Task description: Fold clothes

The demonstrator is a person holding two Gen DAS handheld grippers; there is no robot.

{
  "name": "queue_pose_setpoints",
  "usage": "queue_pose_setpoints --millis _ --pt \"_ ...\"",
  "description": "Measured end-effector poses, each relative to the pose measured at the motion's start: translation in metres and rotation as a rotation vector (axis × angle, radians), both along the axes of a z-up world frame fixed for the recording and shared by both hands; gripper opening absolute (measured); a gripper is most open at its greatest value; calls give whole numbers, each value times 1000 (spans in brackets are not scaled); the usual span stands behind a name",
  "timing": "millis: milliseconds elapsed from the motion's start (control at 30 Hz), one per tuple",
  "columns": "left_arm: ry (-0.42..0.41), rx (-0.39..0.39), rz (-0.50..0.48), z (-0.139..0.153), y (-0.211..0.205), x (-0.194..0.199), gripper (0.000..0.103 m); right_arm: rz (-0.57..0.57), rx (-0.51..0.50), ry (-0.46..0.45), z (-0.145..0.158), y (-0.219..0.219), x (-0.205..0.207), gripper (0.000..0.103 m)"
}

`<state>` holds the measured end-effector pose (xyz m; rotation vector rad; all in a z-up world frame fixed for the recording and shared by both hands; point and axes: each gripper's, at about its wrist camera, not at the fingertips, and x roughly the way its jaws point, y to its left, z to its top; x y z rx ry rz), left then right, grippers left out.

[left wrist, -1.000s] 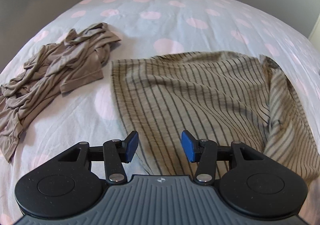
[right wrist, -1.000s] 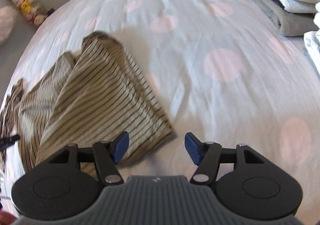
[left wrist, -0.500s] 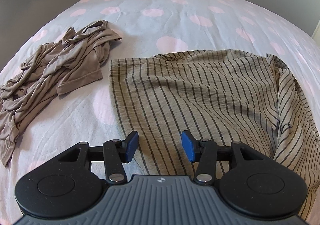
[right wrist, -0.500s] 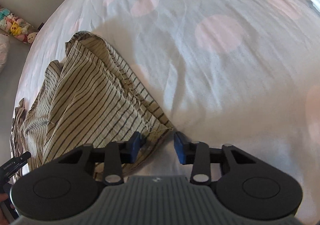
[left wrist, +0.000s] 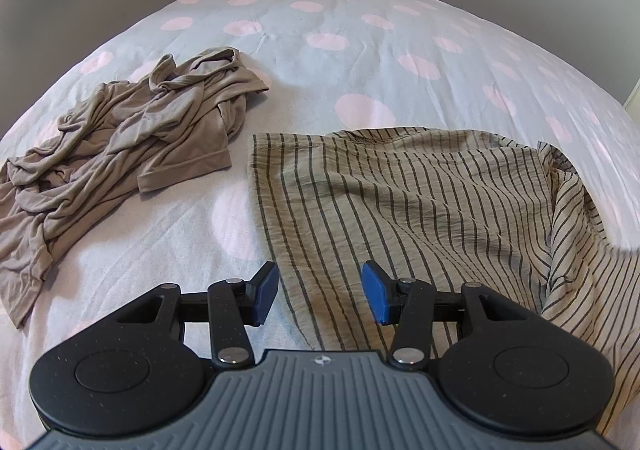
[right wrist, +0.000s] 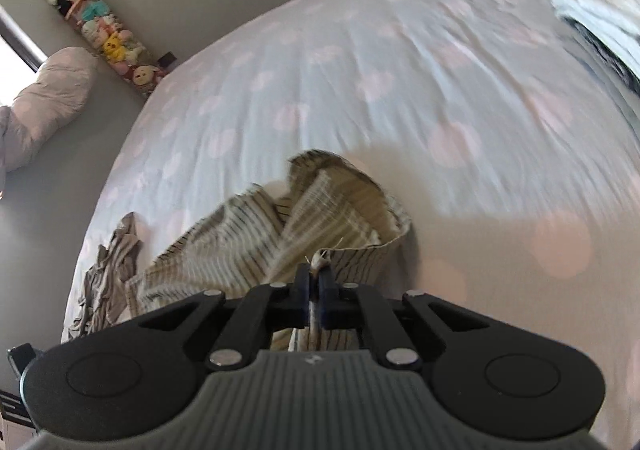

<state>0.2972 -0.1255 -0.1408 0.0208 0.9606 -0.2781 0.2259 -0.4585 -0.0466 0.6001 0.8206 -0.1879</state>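
Pale blue cotton with pink dots covers the bed, which fills both views. Striped beige garment lies spread on the near right part of the bed, its left edge straight, its right side bunched and lifted up off the sheet. Taupe jersey garment sits crumpled to the left of the striped one, close beside it but apart. Folded stack of pale and dark clothes rests at the far right edge of the bed, blurred in the right wrist view. Pink pillow lies off the bed on the left. Soft toys stand in a column against the wall beyond the bed's far corner. Left gripper hovers low over the near left edge of the striped garment, jaws spread apart with nothing between them. Right gripper has jaws clenched on a frayed corner of the striped garment, holding it raised above the sheet, cloth hanging away below in folds.
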Motion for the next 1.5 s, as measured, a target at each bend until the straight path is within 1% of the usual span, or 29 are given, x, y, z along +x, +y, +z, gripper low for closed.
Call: queue_pose_setpoints --millis 100,200,233,300,400,467,533,633,800,900,1000,1133,1300,1333,1400,1433,1500 --pt "-6 -1 3 2 5 1 42 86 -49 -40 29 36 28 5" --pt "0 -20 18 2 13 4 41 174 -93 -68 49 73 54 5" --pt "1 -24 23 2 16 5 41 199 -101 -73 53 84 63 5" --pt "-10 -7 24 2 19 7 39 244 -115 -80 60 105 80 5" --pt "-32 63 23 0 21 10 37 306 -117 -90 64 133 104 5" --pt "-14 69 35 -3 26 14 37 347 -118 -96 67 152 120 5" --pt "1 75 42 -7 30 17 36 385 -107 -94 63 168 133 5" --pt "2 92 56 -9 34 20 36 439 -97 -84 53 192 153 5" --pt "18 75 85 -14 44 26 36 505 -67 -54 26 223 185 5" --pt "30 63 111 -17 51 30 36 532 -38 -18 4 236 203 5" --pt "32 58 136 -19 56 34 36 549 -14 11 -19 247 216 5" --pt "47 69 145 -25 58 38 36 572 18 51 -49 262 233 5" --pt "54 70 149 -29 58 42 36 597 39 79 -69 270 240 5" --pt "56 71 149 -30 57 42 36 602 43 84 -73 272 241 6" --pt "63 73 149 -33 57 44 36 612 52 95 -81 275 244 12" --pt "68 73 150 -34 57 44 36 616 55 100 -84 276 245 14" --pt "68 62 151 -34 58 44 36 613 42 84 -79 274 242 21"
